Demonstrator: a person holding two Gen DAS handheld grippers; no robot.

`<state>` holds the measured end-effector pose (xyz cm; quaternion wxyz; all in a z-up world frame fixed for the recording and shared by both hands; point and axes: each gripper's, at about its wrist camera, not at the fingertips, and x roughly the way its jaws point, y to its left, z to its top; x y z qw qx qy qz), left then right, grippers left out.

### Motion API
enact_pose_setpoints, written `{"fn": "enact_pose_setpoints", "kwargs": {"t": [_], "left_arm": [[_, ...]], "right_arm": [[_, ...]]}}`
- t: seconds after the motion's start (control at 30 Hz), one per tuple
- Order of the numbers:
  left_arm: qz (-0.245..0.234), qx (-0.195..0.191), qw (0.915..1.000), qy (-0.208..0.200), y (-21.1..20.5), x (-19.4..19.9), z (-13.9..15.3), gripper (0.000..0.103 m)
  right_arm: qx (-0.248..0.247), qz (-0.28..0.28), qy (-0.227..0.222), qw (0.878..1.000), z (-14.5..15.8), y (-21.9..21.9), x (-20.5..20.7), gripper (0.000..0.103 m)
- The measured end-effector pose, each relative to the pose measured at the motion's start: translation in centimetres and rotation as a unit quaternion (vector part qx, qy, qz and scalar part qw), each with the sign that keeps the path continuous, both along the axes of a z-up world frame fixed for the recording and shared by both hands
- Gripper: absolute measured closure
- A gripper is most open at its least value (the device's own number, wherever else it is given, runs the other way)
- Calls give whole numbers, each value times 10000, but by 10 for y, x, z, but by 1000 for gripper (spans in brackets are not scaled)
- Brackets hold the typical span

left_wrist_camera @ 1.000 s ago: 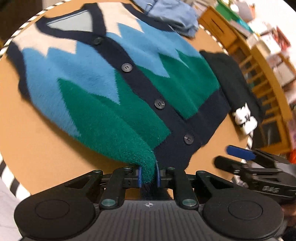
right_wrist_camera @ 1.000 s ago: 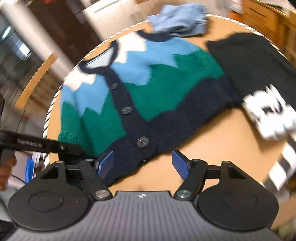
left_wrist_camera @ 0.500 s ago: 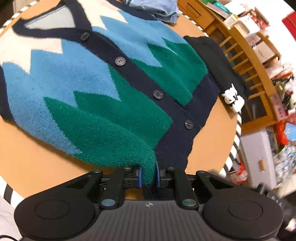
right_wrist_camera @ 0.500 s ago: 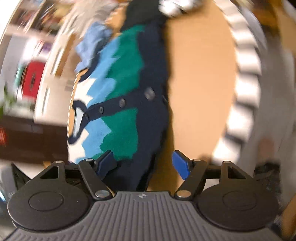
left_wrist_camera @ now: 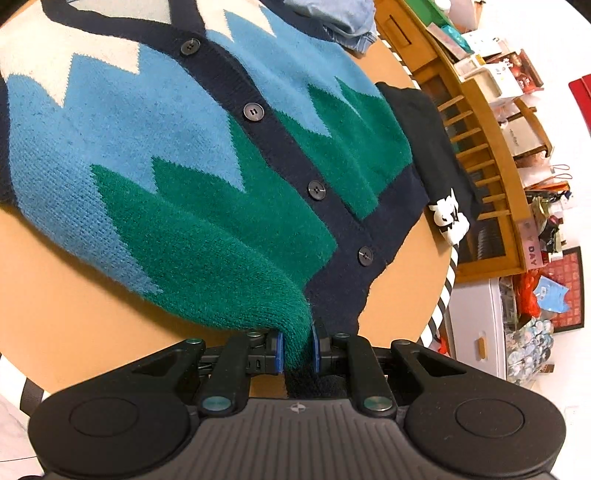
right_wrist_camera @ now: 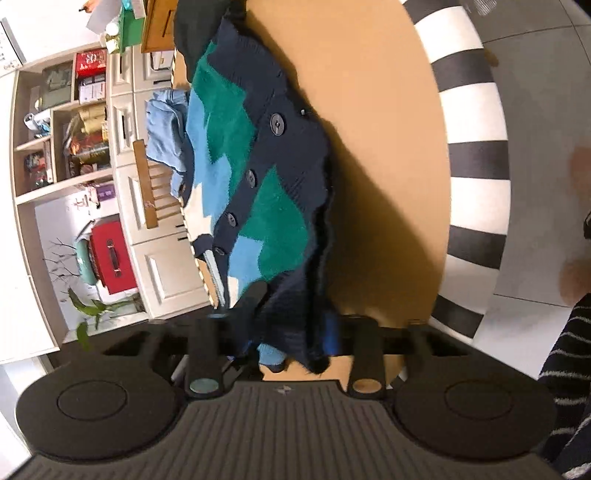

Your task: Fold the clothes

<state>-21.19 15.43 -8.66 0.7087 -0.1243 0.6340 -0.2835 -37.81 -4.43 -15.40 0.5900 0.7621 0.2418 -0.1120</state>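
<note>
A knit cardigan (left_wrist_camera: pixel 207 155) with white, blue and green zigzags and a navy button band lies on the round brown table (left_wrist_camera: pixel 66 310). My left gripper (left_wrist_camera: pixel 297 350) is shut on its green lower corner at the near edge. In the right wrist view the cardigan (right_wrist_camera: pixel 258 177) runs away from the camera. My right gripper (right_wrist_camera: pixel 291 339) has the navy hem bunched between its fingers, and the jaws look closed on it, though the picture is blurred there.
A black garment with a white print (left_wrist_camera: pixel 439 166) lies at the table's right side. A light blue garment (left_wrist_camera: pixel 340 18) lies at the far edge. Wooden chairs (left_wrist_camera: pixel 480 147) and cluttered shelves stand beyond. The table rim is striped (right_wrist_camera: pixel 469 129).
My right gripper rolled sideways, moved to the cardigan's hem and closed from wide open onto it. My left gripper kept its hold and moved closer over the cardigan.
</note>
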Motion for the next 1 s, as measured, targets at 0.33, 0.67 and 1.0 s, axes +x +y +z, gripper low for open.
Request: {"fn": "enact_pose_setpoints", "kwargs": {"t": [0.33, 0.67, 1.0], "left_arm": [[-281, -197, 9994, 57, 28, -3, 3, 54], [860, -808, 9930, 40, 132, -16, -10, 34], [2113, -1423, 9670, 55, 182, 9, -38, 31]], "right_arm": [[-1003, 516, -180, 9935, 37, -17, 7, 96], [-1385, 757, -606, 9856, 76, -31, 12, 97], [-1528, 825, -498, 9835, 88, -38, 11, 97]]}}
